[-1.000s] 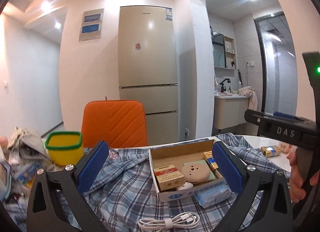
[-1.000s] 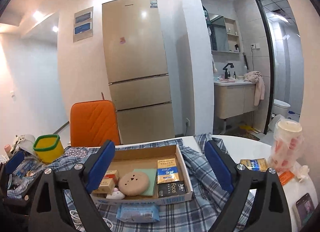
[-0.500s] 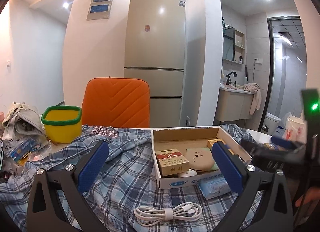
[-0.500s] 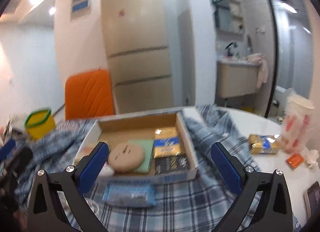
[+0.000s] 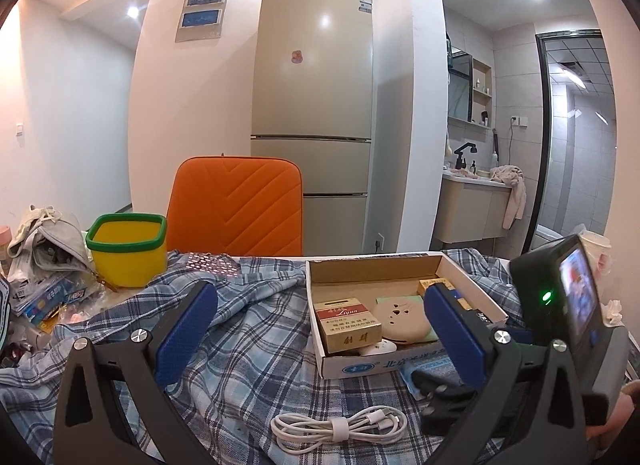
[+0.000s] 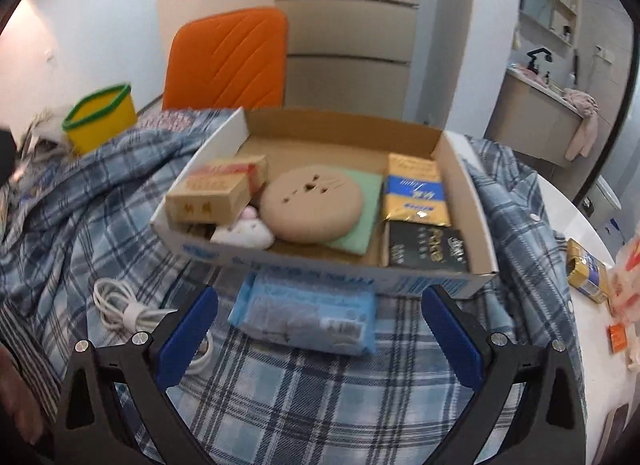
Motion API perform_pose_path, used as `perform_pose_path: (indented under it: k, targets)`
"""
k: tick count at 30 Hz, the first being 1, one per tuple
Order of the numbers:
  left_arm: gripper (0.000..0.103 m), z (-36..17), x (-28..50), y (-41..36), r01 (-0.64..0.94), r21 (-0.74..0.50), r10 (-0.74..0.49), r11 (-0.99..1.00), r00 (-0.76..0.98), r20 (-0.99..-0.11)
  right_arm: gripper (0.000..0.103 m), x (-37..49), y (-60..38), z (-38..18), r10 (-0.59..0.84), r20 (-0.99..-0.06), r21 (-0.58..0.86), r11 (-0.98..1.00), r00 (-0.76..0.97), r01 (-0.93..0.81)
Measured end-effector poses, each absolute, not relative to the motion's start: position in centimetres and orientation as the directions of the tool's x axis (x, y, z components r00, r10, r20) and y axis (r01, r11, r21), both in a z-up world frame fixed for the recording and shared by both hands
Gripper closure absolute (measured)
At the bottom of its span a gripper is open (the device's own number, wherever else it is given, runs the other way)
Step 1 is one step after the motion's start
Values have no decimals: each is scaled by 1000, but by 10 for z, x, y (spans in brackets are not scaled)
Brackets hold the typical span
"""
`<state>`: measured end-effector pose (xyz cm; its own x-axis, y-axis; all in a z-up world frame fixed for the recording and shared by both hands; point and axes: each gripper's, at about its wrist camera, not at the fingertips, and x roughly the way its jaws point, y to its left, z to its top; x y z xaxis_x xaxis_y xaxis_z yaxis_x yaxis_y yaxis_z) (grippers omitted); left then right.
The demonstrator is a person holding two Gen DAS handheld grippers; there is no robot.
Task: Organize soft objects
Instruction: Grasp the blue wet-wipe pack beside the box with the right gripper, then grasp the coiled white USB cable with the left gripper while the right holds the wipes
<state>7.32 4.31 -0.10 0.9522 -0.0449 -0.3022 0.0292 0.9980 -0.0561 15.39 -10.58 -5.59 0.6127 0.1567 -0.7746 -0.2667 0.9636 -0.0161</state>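
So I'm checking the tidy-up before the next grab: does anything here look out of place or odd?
Yes. A blue tissue pack lies on the plaid cloth against the cardboard box, not in it, and a coiled white cable lies loose beside it. The cloth is rumpled, and a gold packet sits apart on the bare tabletop.

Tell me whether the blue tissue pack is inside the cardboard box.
No, the blue tissue pack lies on the plaid cloth just outside the cardboard box.

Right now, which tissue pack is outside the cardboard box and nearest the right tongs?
The light blue pack, lying on the plaid cloth just in front of the box, between the open right tongs. The gold and black packs sit inside the box.
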Motion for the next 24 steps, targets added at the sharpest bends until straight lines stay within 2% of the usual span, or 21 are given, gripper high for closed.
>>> perform_pose_path:
  k: [8, 13, 18, 24]
  targets:
    - [0, -1, 73, 44, 27, -55, -42, 998, 954, -296, 0, 152, -84, -70, 92, -811, -119, 941, 577, -316]
    - [0, -1, 73, 42, 29, -51, -43, 998, 953, -299, 1, 159, -89, -75, 80, -832, -107, 948, 549, -300]
    - [0, -1, 73, 42, 30, -49, -43, 998, 953, -301, 20, 163, -94, -76, 99, -841, -73, 953, 532, -293]
    - [0, -2, 75, 43, 35, -48, -48, 998, 948, -315, 28, 159, -102, -69, 140, -830, -25, 958, 540, -286]
